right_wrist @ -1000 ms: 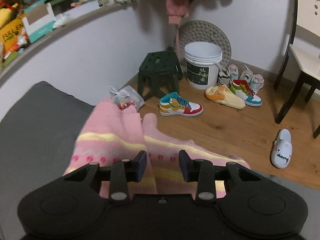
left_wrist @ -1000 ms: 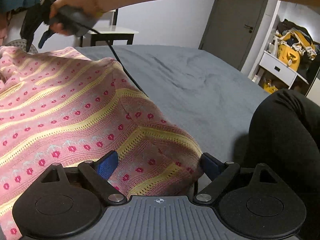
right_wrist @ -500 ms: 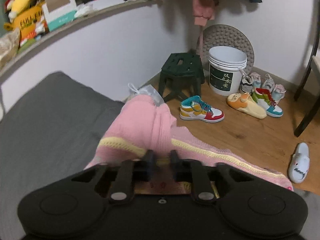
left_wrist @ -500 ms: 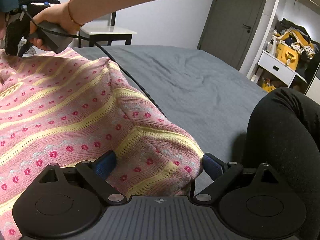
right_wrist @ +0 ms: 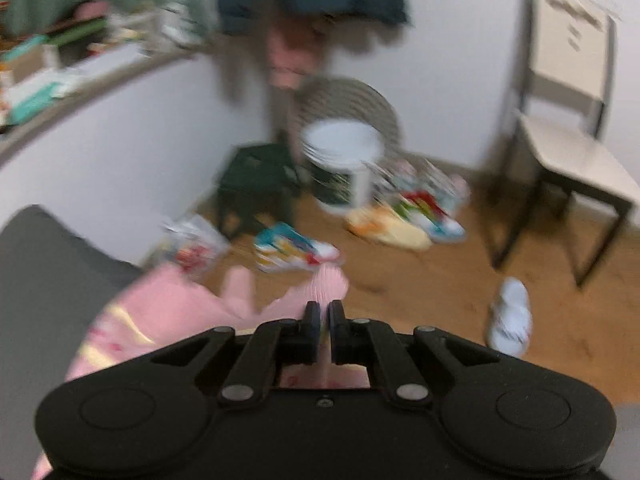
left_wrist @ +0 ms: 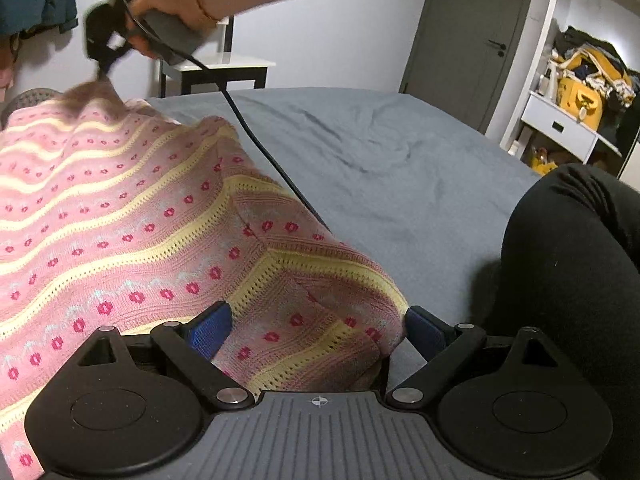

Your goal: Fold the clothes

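Grey bed [left_wrist: 400,168]: pink knit sweater [left_wrist: 132,216] draped across, not yet neat folded stack. Right gripper [right_wrist: 324,314] clenched on sweater's far edge, raised. Left gripper [left_wrist: 316,330] spread wide around near corner. Fold mid-way, judging so.

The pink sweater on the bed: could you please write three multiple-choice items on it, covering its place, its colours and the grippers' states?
1. The sweater lies on:
A. grey bed
B. wooden floor
C. white chair

2. Its stripes are:
A. blue
B. yellow
C. black

3. The right gripper is:
A. wide open
B. out of view
C. shut on the sweater

Key: 1 A, grey sheet surrounds the knit; 2 B, yellow bands cross the pink; 3 C, the fingers pinch pink fabric, while the left gripper is open around a fold.
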### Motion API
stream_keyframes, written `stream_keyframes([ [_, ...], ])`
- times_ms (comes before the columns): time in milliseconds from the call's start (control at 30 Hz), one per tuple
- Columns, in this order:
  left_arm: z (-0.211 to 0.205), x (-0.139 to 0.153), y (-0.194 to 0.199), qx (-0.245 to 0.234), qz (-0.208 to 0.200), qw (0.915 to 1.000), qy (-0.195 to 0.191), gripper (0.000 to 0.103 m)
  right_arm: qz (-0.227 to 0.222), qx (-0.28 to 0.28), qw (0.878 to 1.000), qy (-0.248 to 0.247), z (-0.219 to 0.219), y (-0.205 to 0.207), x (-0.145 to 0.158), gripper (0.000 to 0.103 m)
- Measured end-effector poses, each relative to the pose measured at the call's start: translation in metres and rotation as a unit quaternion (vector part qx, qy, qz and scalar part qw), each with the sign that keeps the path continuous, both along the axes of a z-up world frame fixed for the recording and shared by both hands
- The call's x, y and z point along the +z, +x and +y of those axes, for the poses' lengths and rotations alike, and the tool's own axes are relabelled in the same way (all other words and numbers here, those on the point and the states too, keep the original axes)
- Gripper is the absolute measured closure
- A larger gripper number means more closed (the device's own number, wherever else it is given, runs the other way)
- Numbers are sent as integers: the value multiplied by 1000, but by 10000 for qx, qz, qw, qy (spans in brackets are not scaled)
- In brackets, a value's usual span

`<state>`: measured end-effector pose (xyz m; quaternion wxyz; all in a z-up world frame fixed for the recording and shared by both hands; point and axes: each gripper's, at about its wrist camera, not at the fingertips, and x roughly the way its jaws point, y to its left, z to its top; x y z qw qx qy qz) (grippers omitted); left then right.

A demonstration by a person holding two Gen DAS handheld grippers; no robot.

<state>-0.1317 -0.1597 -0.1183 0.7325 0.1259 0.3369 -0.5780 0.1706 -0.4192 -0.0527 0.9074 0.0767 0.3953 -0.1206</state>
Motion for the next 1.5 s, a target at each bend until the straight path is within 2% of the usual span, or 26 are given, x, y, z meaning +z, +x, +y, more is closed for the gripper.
stream_keyframes([
  [100, 3, 0, 7, 63, 289, 9995, -113, 10, 240, -302, 9987, 321, -14, -1, -23, 100],
  [167, 4, 0, 10, 99, 403, 9990, -146, 10, 114, -252, 9976, 636, -18, -3, -26, 99],
  [200, 4, 0, 10, 96, 409, 9990, -147, 10, 80, -206, 9957, 900, -20, -4, -26, 96],
  [267, 3, -1, 9, 61, 353, 9993, -129, 10, 37, -237, 9935, 1113, -23, -5, -25, 78],
  [300, 2, -1, 8, 40, 307, 9995, -109, 10, 21, -283, 9930, 1142, -24, -5, -25, 56],
  [333, 1, -1, 6, 18, 258, 9996, -85, 10, 5, -328, 9926, 1171, -25, -6, -24, 52],
  [467, 1, 1, 4, 14, 206, 9998, -67, 10, 37, -274, 9888, 1468, -36, -12, -27, 52],
  [500, 2, 2, 5, 34, 273, 9996, -95, 10, 56, -267, 9857, 1664, -40, -14, -30, 59],
  [533, 3, 3, 7, 49, 382, 9991, -160, 10, 53, -250, 9811, 1916, -44, -16, -34, 73],
  [600, 6, 3, 11, 38, 738, 9966, -352, 10, -19, -200, 9741, 2251, -49, -18, -36, 92],
  [667, 9, 3, 14, 53, 987, 9940, -468, 10, -177, -157, 9754, 2191, -48, -20, -30, 94],
  [733, 8, 3, 12, -15, 894, 9951, -428, 10, -490, -229, 9752, 2148, -49, -23, -18, 96],
  [800, 6, 3, 7, -126, 726, 9966, -360, 10, -828, -366, 9727, 2135, -52, -28, -7, 96],
  [833, 5, 2, 4, -199, 654, 9971, -330, 10, -818, -469, 9722, 2142, -54, -28, -8, 96],
  [900, 4, 2, -2, -371, 481, 9978, -275, 10, -424, -638, 9799, 1841, -55, -24, -18, 96],
  [933, 3, 3, -5, -433, 409, 9979, -263, 10, -234, -711, 9820, 1737, -55, -22, -24, 91],
  [1000, 4, 4, -7, -501, 372, 9976, -291, 10, -39, -899, 9786, 1851, -58, -24, -37, 81],
  [1100, 9, 7, -6, -487, 433, 9972, -374, 10, -204, -888, 9747, 2042, -65, -39, -35, 65],
  [1200, 14, 14, -5, -441, 455, 9966, -522, 10, -291, -490, 9722, 2270, -74, -67, -22, 65],
  [1267, 16, 18, -6, -410, 378, 9966, -607, 10, -275, -170, 9665, 2547, -75, -85, -17, 65],
  [1500, 12, 17, -23, -630, 96, 9971, -407, 10, -153, 87, 9703, 2411, -49, -122, -20, 67],
])
